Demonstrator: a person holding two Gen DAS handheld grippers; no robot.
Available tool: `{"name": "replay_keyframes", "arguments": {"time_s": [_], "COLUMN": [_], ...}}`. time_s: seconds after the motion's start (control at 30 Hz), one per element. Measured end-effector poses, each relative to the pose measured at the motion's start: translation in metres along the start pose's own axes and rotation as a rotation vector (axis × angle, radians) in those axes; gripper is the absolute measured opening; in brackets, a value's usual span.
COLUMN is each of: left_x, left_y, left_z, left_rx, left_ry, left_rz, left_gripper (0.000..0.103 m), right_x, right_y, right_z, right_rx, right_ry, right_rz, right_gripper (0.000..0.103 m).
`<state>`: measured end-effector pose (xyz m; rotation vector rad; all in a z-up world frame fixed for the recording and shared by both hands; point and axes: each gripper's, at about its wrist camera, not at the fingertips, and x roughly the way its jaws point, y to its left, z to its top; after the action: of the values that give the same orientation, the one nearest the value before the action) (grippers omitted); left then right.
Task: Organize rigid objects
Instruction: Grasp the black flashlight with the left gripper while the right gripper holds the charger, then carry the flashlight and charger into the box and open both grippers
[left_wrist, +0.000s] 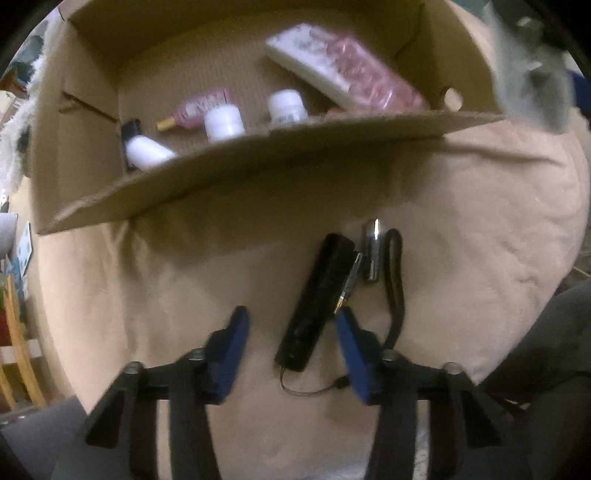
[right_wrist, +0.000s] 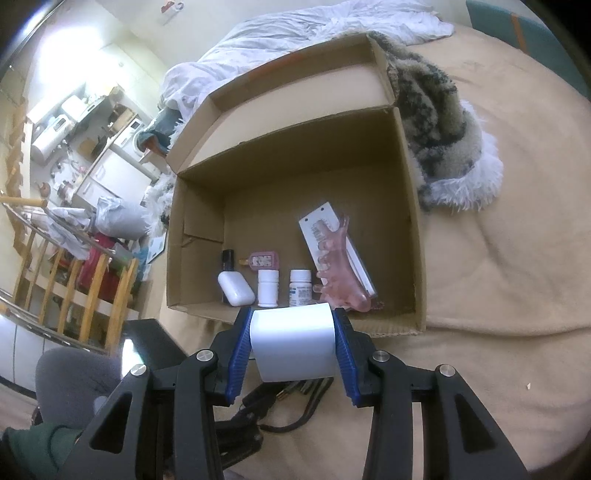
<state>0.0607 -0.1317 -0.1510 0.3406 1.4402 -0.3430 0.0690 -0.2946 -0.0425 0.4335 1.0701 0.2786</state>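
White block (right_wrist: 293, 341) in right tool (right_wrist: 293, 350), just short of box rim (right_wrist: 207, 309).

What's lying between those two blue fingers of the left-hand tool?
In the left wrist view, a black flashlight lies on the tan blanket between the left gripper's fingers, which don't touch it yet.

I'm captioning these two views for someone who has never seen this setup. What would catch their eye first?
Probably the white block clamped in the right gripper, in front of the open cardboard box on the tan blanket. Next, the left gripper straddling a black cylindrical object outside the box, pads apparently not touching.
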Motion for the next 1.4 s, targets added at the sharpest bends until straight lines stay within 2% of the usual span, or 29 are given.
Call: {"name": "replay_keyframes", "arguments": {"time_s": [0.1, 0.2, 0.3, 0.4, 0.57, 0.67, 0.83, 1.0, 1.17, 1.4], "left_x": [0.006, 0.007, 0.007, 0.003, 0.017, 0.022, 0.013, -0.027, -0.085, -0.148], "left_y": [0.003, 0.004, 0.013, 0.025, 0.030, 0.032, 0.046, 0.062, 0.081, 0.078], "left_z": [-0.002, -0.003, -0.006, -0.012, -0.016, -0.017, -0.018, -0.020, -0.025, -0.018], "left_rx": [-0.013, -0.002, -0.038, -0.083, -0.082, -0.078, -0.126, -0.169, -0.216, -0.291], "left_ry": [0.032, 0.045, 0.049, 0.035, 0.078, 0.073, 0.050, -0.063, -0.239, -0.424], "left_rz": [-0.043, -0.041, -0.063, -0.044, -0.030, -0.016, -0.045, -0.022, -0.003, 0.007], "left_gripper": [0.023, 0.020, 0.019, 0.019, 0.018, 0.018, 0.018, 0.017, 0.017, 0.017], "right_x": [0.000, 0.001, 0.003, 0.003, 0.005, 0.008, 0.008, 0.002, -0.009, -0.024], "right_y": [0.000, -0.001, 0.001, 0.002, 0.002, 0.002, 0.000, 0.001, 0.006, 0.011], "right_z": [0.000, 0.001, -0.001, -0.003, -0.006, -0.006, -0.007, -0.007, -0.006, -0.006], "right_rx": [0.001, 0.002, -0.001, -0.006, -0.009, -0.018, -0.020, -0.023, -0.036, -0.054], "right_ry": [0.001, 0.003, 0.011, 0.018, 0.029, 0.039, 0.040, 0.014, -0.032, -0.091], "right_rz": [0.000, 0.001, -0.004, -0.012, -0.028, -0.045, -0.065, -0.054, -0.030, -0.001], "right_gripper": [0.044, 0.044, 0.044, 0.044, 0.044, 0.044, 0.044, 0.044, 0.044, 0.044]}}
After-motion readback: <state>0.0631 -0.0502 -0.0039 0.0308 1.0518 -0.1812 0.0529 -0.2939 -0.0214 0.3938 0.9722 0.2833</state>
